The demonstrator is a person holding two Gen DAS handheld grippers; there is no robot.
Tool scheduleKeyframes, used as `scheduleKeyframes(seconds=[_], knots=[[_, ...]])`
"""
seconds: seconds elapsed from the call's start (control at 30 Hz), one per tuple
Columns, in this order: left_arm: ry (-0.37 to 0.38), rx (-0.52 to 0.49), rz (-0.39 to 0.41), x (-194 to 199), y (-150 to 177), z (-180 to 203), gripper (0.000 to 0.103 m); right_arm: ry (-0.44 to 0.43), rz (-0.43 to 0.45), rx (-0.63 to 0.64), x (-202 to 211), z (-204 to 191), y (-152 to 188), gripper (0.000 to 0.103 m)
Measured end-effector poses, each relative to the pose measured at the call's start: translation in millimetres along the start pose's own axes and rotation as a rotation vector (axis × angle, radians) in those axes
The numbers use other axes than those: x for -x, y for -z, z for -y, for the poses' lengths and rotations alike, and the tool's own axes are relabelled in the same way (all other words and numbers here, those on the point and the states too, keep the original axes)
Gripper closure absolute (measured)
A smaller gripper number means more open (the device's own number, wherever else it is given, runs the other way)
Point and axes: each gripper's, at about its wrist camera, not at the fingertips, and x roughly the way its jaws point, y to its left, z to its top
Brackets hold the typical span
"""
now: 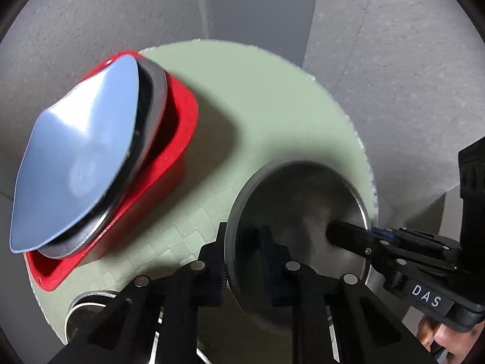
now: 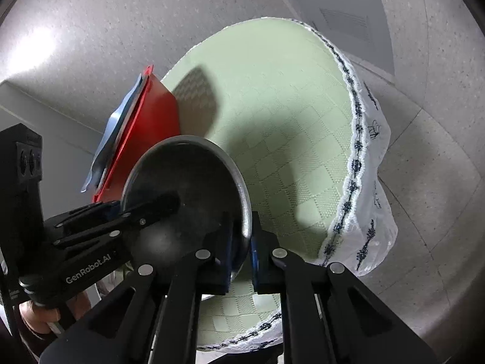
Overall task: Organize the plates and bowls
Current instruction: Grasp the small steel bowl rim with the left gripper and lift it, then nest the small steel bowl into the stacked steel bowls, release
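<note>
Both grippers grasp one steel bowl (image 1: 298, 212) held tilted over the bench (image 1: 257, 97): left gripper (image 1: 247, 268) jaws clenched on its near rim, right gripper (image 2: 241, 261) jaws clamped on the opposite rim. Red tray (image 1: 178, 139) behind holds blue plate (image 1: 75, 151), leaning on probably steel plates (image 1: 154, 97). Bowl blocks the bench's near part.

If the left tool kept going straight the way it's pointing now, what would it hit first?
The left tool already straddles the near rim of the round steel plate. Pushed onward, it would likely meet the right tool clamping the far rim; depth is uncertain.
</note>
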Motion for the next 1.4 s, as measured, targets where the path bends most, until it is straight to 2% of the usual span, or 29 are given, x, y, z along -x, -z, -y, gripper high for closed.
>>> scheduleKeyframes(seconds=[0.13,0.33,0.5,0.6,0.77,1.0,1.2,1.4], knots=[[0.059,-0.008,0.068,33.6,7.3,-9.9,0.089,0.012,0.068,0.015,23.7,-22.5,5.5,0.094],[0.135,-0.023,0.160,91.7,40.5,-50.6,0.089,0.067,0.160,0.096,55.8,-95.9,25.1,0.094],[0.172,-0.032,0.161,104.6,71.4,-94.1,0.089,0.090,0.153,0.117,43.9,-149.7,59.4,0.094],[0.195,-0.040,0.130,96.2,84.1,-119.4,0.088,0.137,0.144,0.127,31.0,-169.8,77.2,0.094],[0.234,-0.061,0.085,82.7,85.1,-152.2,0.084,0.214,0.127,0.114,13.0,-180.7,98.1,0.094],[0.255,-0.073,0.057,59.2,69.4,-167.9,0.080,0.328,0.117,0.130,-3.7,-187.6,108.9,0.091],[0.239,-0.078,0.064,55.6,68.9,-173.7,0.073,0.371,0.095,0.144,-17.7,-193.4,109.7,0.090],[0.247,-0.071,0.073,60.9,81.9,-176.0,0.072,0.396,0.086,0.151,-20.9,-193.6,110.0,0.087]])
